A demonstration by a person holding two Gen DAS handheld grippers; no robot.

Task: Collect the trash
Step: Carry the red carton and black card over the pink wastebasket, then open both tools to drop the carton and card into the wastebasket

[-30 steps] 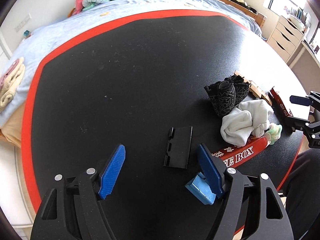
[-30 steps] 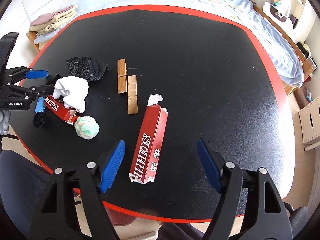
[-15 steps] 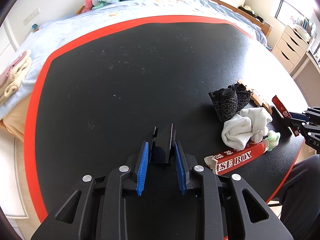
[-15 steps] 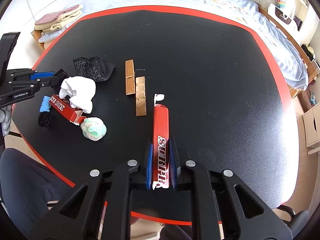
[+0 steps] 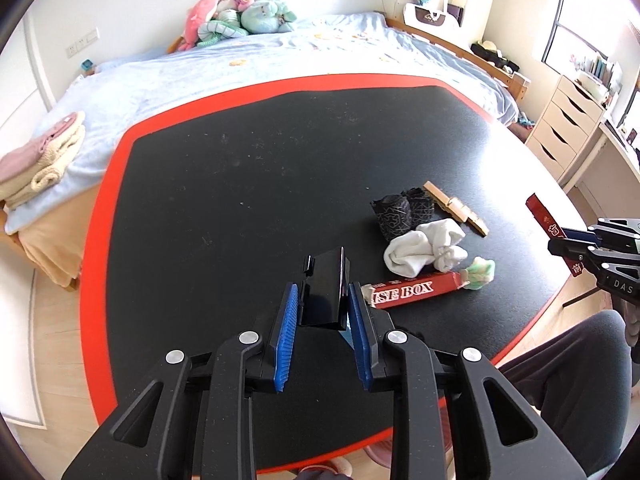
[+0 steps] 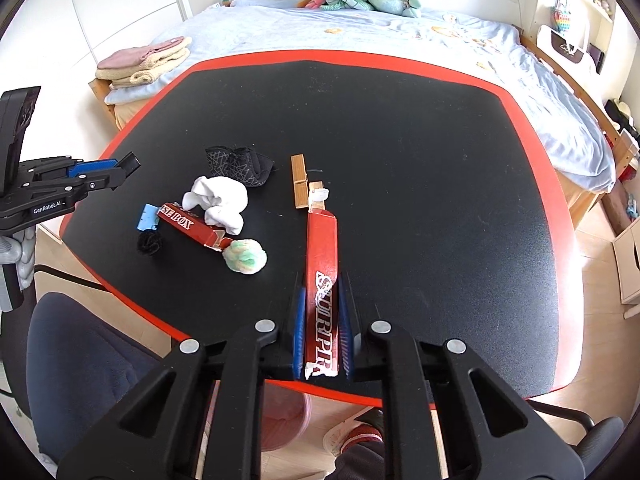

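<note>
Gripping a flat black piece [image 5: 326, 286], the left claw [image 5: 323, 312] is squeezing it between its blue pads [image 5: 285, 336] and holding it up over the near part of the black table [image 5: 240, 200]. The right claw [image 6: 322, 320] is pinching a long red box [image 6: 322, 264] the same way, with its pads tight on both sides, and the box is sticking out forward over the table with its far end up off the top. A pink bin [image 6: 286, 420] is sitting on the floor under the near table edge, below the right claw. Just past the left claw, a second red box [image 5: 412, 290] is lying flat on the table, and a white sock [image 5: 424, 248] is resting partly on it. A green and white fluffy ball [image 5: 480, 274] is touching one end of that box. At its other end, a small blue block [image 6: 146, 216] and a little black ball [image 6: 149, 242] are lying near the table edge. A bit farther back, a black sock [image 5: 402, 210] is sitting just beside the white one. Two wooden blocks [image 6: 302, 186] are lying next to each other near the far end of the held red box. Behind the table, a bed [image 5: 248, 68] is stretching across the room, with folded towels [image 5: 40, 160] on its corner and stuffed toys [image 5: 240, 16] piled at the far side.
</note>
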